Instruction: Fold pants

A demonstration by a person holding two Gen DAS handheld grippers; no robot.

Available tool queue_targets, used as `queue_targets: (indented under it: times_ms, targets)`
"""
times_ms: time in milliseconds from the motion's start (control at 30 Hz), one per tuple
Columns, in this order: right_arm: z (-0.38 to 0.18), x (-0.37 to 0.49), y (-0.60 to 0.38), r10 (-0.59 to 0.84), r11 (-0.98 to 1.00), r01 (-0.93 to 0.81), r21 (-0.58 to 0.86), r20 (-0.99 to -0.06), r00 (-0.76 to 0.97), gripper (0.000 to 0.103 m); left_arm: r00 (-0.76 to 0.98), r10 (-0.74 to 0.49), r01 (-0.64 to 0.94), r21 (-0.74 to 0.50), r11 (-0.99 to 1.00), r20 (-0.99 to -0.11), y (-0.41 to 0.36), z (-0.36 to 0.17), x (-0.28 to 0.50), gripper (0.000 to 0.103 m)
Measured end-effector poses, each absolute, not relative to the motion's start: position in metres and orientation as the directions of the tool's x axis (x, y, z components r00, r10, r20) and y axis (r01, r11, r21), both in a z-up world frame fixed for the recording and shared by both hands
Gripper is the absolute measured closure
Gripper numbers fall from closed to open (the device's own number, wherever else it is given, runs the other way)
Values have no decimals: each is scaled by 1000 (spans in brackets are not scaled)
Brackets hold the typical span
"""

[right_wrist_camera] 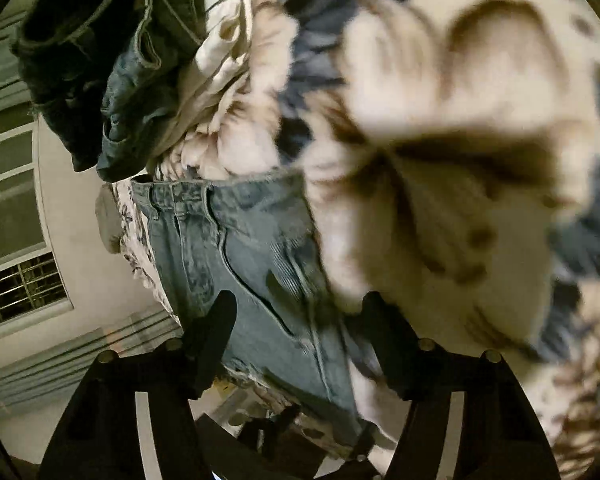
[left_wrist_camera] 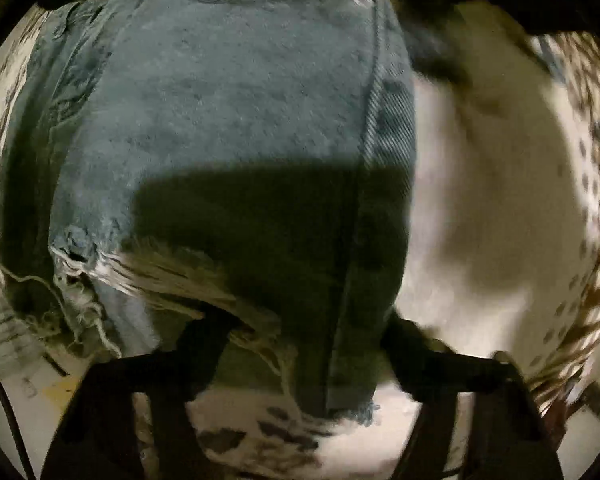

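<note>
We held both grippers spread wide over the denim shorts (left_wrist_camera: 228, 120), which lay flat on a cream patterned bedspread (left_wrist_camera: 500, 200). Our left gripper (left_wrist_camera: 304, 344) straddled the frayed hem, our right gripper (right_wrist_camera: 300, 340) a side seam, neither gripping cloth. Dark jeans (right_wrist_camera: 100, 60) lay heaped beyond.

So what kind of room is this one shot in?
Probably a bedroom at home: denim shorts lie on a floral bedsheet, more clothes are piled behind, and a barred window shows.

Faded blue denim pants (left_wrist_camera: 228, 92), floral bedsheet (left_wrist_camera: 596, 216).
</note>
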State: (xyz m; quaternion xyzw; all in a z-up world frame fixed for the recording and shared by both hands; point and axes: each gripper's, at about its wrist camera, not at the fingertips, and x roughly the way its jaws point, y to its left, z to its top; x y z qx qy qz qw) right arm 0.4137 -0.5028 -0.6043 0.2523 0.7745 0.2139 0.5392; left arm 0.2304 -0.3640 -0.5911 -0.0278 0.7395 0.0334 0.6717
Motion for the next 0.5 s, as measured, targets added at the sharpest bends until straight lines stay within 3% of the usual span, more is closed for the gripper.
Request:
queue_targets:
  times_ms: [33, 67, 100, 167, 267, 500]
  targets:
    - [-611, 417, -497, 622, 781, 168, 602, -723, -302, 35, -84, -10, -99, -1, 995, -996, -360, -585, 232, 67]
    - [-613, 418, -493, 618, 784, 169, 597, -726, -300, 35, -65, -22, -104, -15, 994, -998, -356, -576, 232, 78]
    - [-615, 418, -490, 616, 786, 167, 595, -732, -292, 47, -53, -42, -108, -36, 994, -998, -352, -568, 233, 89]
    - [-609, 419, -484, 564, 825, 136, 548, -782, -266, 87, -35, -78, -120, -74, 990, -996, -342, -550, 234, 95]
    - [-589, 414, -471, 540, 841, 129, 525, -810, -229, 92, 6, -115, -128, -115, 985, -993, -321, -511, 235, 97]
    - [-504, 408, -418, 509, 860, 72, 505, -843, -174, 94, 126, -172, -227, -197, 954, -977, -234, -395, 239, 97]
